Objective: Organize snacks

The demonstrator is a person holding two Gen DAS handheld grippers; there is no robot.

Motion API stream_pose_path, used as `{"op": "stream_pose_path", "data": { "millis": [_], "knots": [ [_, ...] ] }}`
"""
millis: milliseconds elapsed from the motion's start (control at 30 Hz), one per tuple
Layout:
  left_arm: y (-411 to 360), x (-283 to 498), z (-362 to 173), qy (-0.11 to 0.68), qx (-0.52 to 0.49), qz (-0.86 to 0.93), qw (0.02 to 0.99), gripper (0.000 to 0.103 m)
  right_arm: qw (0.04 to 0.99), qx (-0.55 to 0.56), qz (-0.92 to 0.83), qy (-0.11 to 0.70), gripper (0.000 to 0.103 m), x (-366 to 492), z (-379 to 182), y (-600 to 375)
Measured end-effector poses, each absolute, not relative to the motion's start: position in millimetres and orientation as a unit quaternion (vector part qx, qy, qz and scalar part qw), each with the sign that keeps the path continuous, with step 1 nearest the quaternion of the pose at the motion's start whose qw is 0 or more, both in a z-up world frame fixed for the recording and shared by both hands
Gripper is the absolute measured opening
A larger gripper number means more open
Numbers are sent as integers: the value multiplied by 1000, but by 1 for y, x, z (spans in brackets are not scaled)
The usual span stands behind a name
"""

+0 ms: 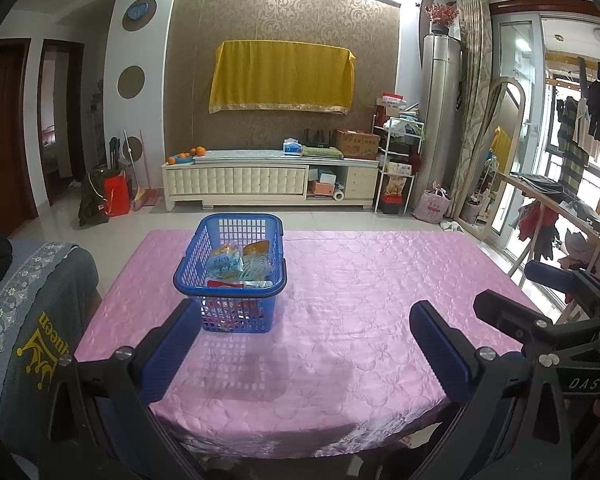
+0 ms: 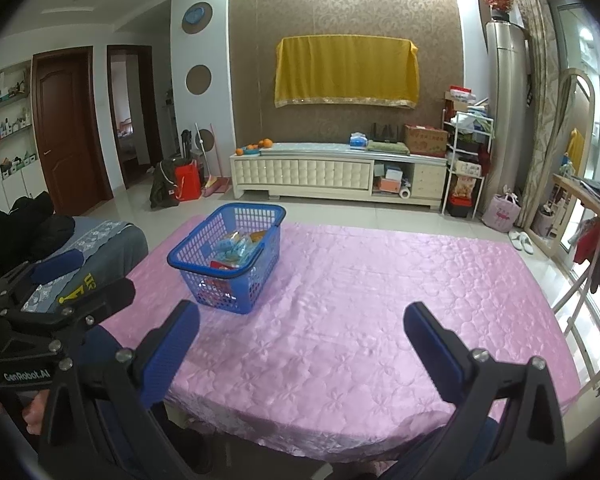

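Nearest, the left tongs (image 1: 304,336) and the right tongs (image 2: 302,334) both hang with their blue pads wide apart, gripping nothing, over the near edge of the pink-covered worktop (image 1: 380,280). Farther back, toward the left, a blue basket (image 1: 231,276) stands on the worktop, holding snack packets (image 1: 236,266). Beyond the worktop, a white cabinet (image 2: 336,176) lines the far wall.

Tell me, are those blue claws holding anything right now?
No. The left gripper and right gripper are both open and empty; the snacks lie in the basket.
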State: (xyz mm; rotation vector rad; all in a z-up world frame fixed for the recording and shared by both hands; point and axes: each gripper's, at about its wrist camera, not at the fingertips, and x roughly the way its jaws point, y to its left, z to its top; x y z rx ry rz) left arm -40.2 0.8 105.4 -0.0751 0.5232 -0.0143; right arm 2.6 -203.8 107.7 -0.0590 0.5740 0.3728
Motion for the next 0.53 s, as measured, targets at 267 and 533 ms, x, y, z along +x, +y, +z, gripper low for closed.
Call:
{"op": "stream_pose_path", "data": {
  "millis": [267, 533],
  "knots": [
    [2, -41, 105, 258, -40, -5, 965, 103, 940, -29, 186, 284, 103, 4, 105, -204],
    [3, -44, 105, 259, -41, -6, 965, 103, 940, -31, 187, 282, 103, 5, 106, -204]
  ]
}}
